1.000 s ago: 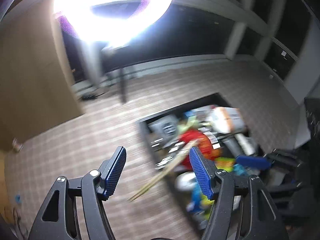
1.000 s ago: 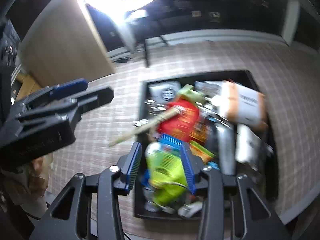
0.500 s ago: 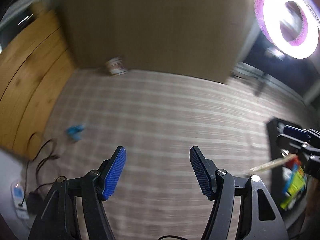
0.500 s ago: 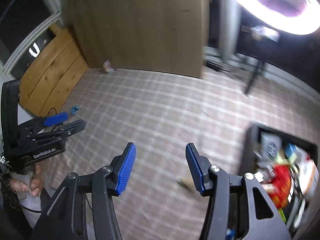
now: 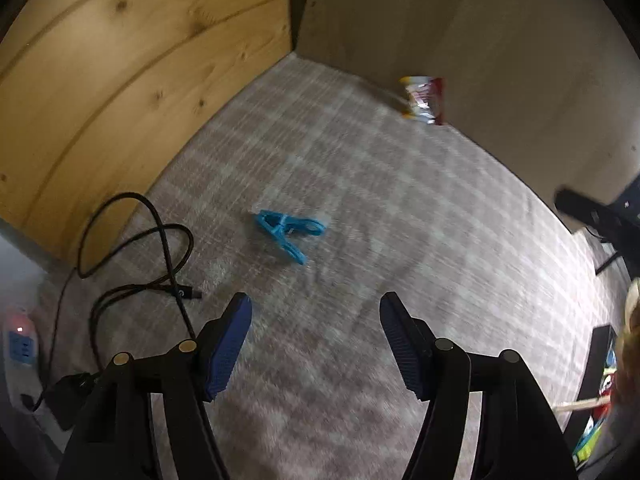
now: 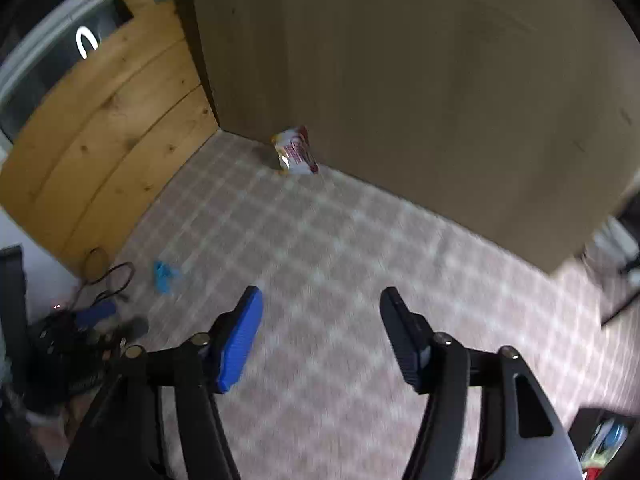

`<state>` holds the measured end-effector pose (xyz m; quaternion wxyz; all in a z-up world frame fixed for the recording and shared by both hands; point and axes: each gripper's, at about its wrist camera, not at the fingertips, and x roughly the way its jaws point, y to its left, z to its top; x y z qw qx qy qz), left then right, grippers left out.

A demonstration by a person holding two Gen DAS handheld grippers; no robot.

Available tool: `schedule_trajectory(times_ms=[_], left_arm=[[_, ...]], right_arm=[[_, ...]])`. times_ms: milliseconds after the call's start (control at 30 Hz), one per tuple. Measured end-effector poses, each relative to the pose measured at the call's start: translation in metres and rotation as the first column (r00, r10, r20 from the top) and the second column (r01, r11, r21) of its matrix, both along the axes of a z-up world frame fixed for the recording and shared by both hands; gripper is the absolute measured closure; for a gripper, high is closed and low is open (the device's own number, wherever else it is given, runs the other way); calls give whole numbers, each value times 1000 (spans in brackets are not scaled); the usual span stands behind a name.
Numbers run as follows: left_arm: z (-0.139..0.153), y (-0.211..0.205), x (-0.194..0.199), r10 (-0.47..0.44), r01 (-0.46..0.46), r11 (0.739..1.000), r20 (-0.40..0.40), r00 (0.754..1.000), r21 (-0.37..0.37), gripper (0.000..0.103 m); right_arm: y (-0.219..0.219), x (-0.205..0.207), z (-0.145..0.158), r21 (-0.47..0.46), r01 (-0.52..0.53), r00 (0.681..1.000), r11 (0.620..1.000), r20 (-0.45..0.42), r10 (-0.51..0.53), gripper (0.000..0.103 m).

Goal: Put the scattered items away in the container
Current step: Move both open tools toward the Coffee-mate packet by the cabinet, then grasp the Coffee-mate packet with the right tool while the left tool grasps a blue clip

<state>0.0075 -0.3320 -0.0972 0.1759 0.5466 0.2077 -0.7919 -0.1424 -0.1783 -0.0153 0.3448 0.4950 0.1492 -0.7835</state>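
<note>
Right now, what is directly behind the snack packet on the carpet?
The snack packet stands against a plain tan wall panel, near the corner with the wooden boards. Whatever lies between packet and panel is covered.

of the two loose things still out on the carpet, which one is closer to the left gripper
The bright blue plastic clothes peg. It lies on the open carpet just ahead of the left gripper, while the red and white snack packet sits far back against the wall.

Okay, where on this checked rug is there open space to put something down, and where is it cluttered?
Bare rug runs between the blue clip and the snack packet by the wall, and ahead of both grippers. Crowded: the corner with the black cable and power strip.
</note>
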Motion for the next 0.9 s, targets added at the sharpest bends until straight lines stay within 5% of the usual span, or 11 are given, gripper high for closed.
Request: schedule_trajectory(times_ms=[500,900], left_arm=[[-34,-24,-35,96,-96,995,11,995,28,38],[-45,-25,-38,98,-98,995,12,995,-15,42]], right_arm=[[-140,-65,-69,41,97,994,994,-48,-95,38],[-188,-69,-91,107,193,972,975,-152,-176,38]])
